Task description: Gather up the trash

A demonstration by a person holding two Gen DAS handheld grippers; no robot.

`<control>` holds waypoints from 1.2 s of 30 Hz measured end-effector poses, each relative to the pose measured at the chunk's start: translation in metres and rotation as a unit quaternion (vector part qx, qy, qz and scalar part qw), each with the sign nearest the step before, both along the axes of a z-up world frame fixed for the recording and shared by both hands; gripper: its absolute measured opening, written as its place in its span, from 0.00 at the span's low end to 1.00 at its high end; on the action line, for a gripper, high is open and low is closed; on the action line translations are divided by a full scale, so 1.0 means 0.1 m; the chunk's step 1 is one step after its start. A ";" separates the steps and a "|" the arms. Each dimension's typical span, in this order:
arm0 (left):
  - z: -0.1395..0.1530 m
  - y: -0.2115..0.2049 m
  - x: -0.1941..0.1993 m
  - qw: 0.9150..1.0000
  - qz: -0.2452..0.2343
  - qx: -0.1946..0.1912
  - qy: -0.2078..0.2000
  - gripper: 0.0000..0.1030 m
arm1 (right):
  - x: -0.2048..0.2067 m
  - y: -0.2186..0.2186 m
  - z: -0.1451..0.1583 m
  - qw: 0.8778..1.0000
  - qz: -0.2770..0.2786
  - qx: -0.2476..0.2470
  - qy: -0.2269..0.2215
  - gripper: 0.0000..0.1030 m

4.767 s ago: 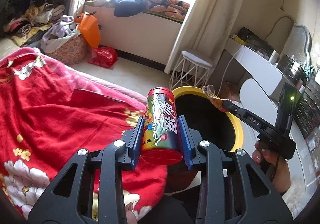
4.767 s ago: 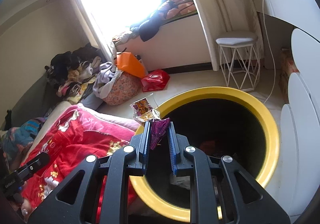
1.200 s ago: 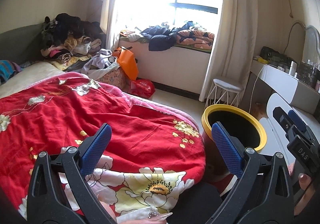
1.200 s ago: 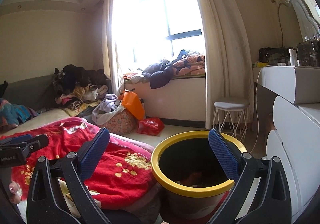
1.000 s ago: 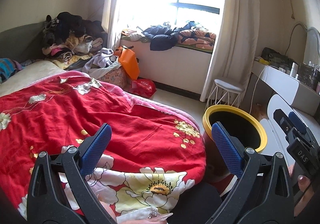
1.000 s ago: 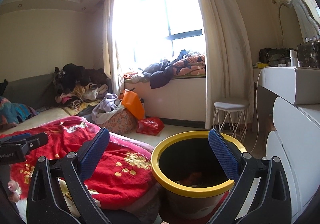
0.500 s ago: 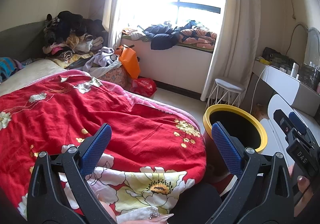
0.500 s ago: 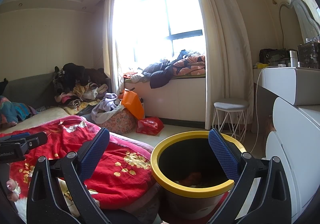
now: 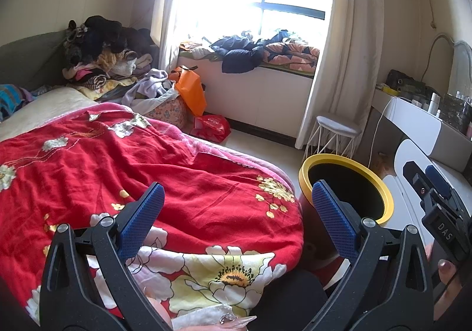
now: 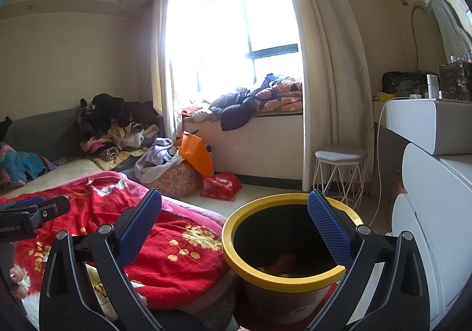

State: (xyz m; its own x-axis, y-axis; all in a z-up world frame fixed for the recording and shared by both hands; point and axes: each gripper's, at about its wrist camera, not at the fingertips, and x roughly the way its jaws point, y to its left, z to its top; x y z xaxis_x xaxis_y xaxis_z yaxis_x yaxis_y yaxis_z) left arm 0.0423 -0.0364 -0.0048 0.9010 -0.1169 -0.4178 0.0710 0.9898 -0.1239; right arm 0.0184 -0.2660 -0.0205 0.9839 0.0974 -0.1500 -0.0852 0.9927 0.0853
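- Left claw [image 9: 234, 213] gapes wide, holding nothing, above the red floral quilt [image 9: 147, 171].
- Right claw [image 10: 234, 221] is likewise wide and empty, over the yellow-rimmed trash bin [image 10: 265, 282].
- Trash lies at the bin's bottom, beside the bed.

A red floral quilt [image 9: 153, 171] covers the bed; a white stool [image 10: 340, 171] stands beside the curtain [image 10: 327, 89].
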 end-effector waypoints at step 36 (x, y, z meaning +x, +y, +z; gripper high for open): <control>-0.12 1.52 -0.41 0.971 0.221 -0.032 0.088 0.90 | 0.54 1.67 0.46 0.959 0.264 -0.043 0.097 0.94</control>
